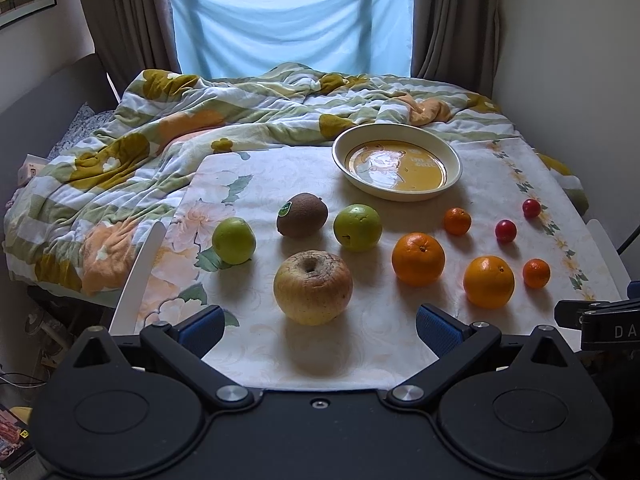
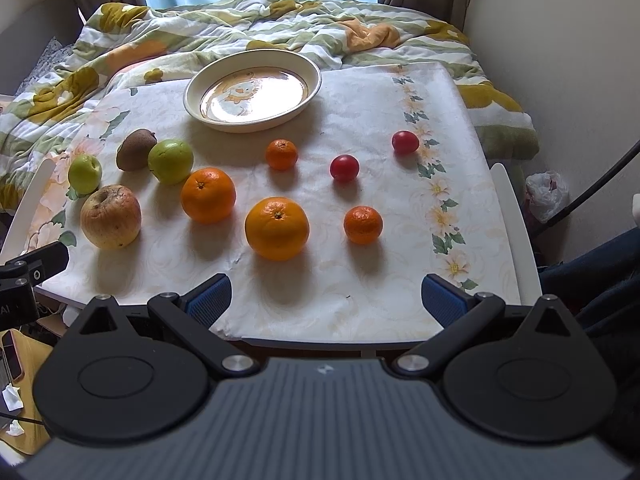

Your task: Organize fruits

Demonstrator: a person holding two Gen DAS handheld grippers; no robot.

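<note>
Left wrist view: your left gripper [image 1: 320, 330] and right gripper [image 2: 326, 300] hold their fingers spread wide, empty, at the table's [image 1: 360, 344] near edge.
Nearest you sits the apple [image 1: 313, 287], then oranges [image 1: 418, 258], limes [image 1: 357, 227] and kiwi [image 1: 302, 215]; farthest, the bare plate [image 1: 397, 162].

Tablecloth [image 2: 360, 288]: cream w/ floral print. Plate [image 2: 256, 122]: cream rim, orange centre. Apple [image 2: 111, 216]: yellow-red. 2 green fruits [image 2: 170, 160], brown kiwi [image 2: 135, 149], orange citrus [image 2: 277, 227], red tomatoes [image 2: 344, 167]. Quilt [image 1: 120, 168]: green-white stripes, mustard flowers.
</note>
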